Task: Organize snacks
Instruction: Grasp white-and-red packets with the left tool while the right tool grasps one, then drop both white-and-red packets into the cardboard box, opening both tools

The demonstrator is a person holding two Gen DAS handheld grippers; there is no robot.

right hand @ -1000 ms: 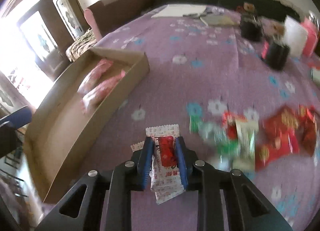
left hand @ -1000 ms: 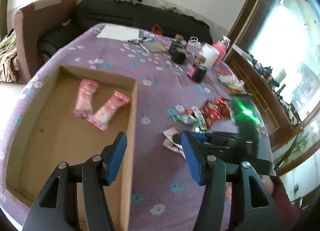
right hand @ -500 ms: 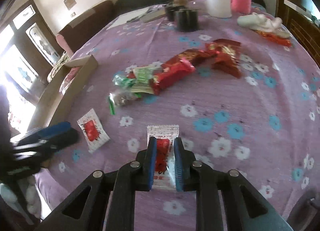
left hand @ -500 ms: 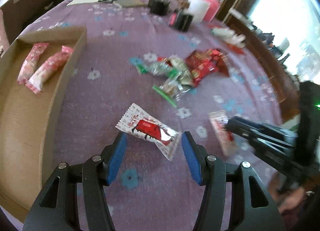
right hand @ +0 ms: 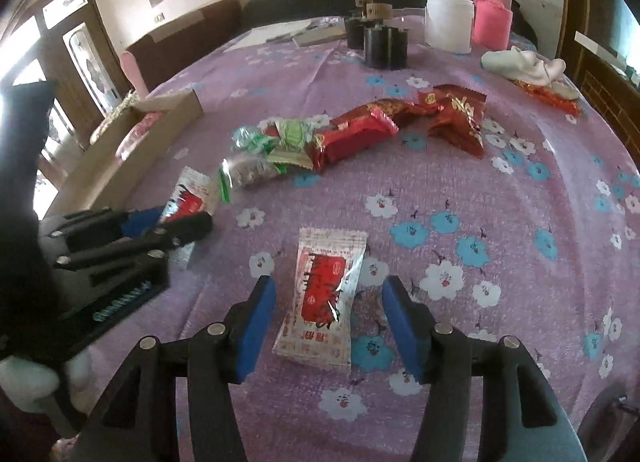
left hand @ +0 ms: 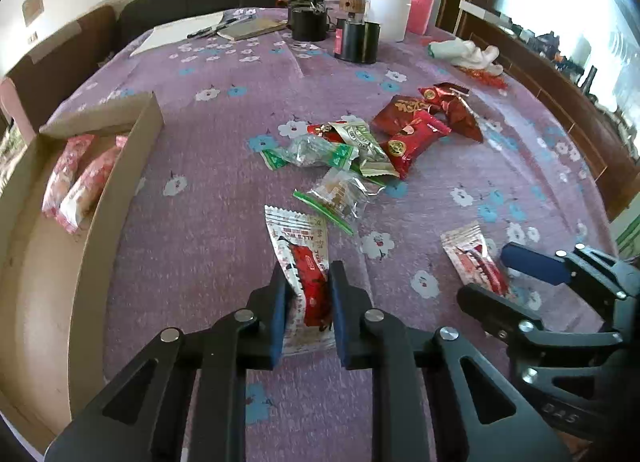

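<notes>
Pinching a white-and-red sachet (left hand: 303, 277) at the lower middle of the left wrist view, the left gripper (left hand: 306, 304) has just closed, its pads pressed on both long edges so the film buckles between them; the right gripper (right hand: 328, 320) has just opened, its jaws spread, and a second sachet (right hand: 322, 296) of the same kind lies flat on the purple cloth (right hand: 500, 190) between them, touched by neither pad; both packets look light, thin and crinkly, soft enough to fold under pressure and probably slick, so a hold across the filled red middle should be surer than one on the flat sealed ends; the box (left hand: 48, 270) at the left edge already holds two pink packs (left hand: 76, 182), and a loose heap of green and red snacks (left hand: 372, 142) sits upper middle of the frame, well apart from the box; printing on the held sachet shows Latin capitals, perhaps "ALL'S WELL", plus characters too small to read; gold characters on the red wrappers are likewise illegible.
</notes>
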